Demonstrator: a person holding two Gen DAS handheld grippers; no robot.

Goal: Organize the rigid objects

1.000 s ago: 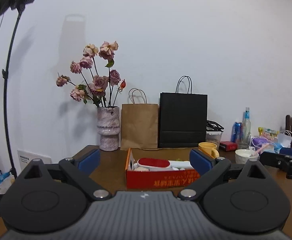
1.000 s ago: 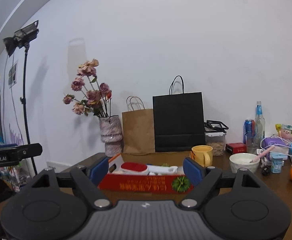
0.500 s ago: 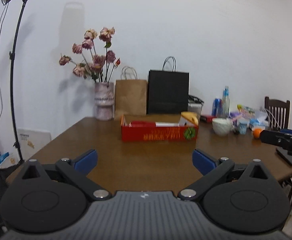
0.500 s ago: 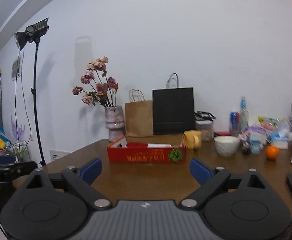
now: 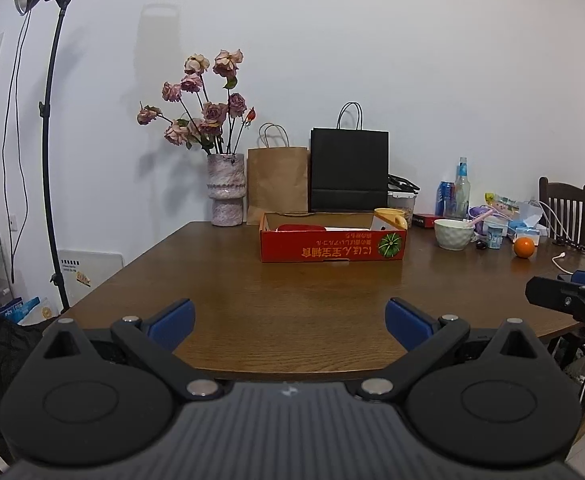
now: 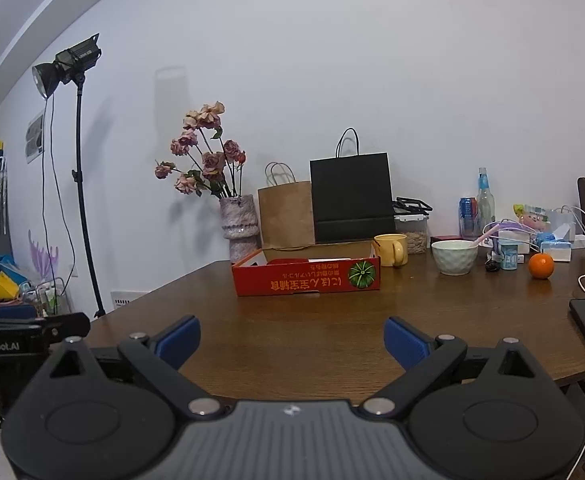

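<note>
Both claws, left (image 5: 290,318) and right (image 6: 292,336), gape wide, empty, above the table (image 5: 292,300).

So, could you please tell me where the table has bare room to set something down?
Free: the broad wood between the red box and the near edge, and left of the box. Crowded: the back right around the white bowl and orange.

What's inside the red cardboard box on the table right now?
Over the near wall of the red box, a red rounded thing and a flat white thing show. The wall covers the rest of them and the box floor.
</note>
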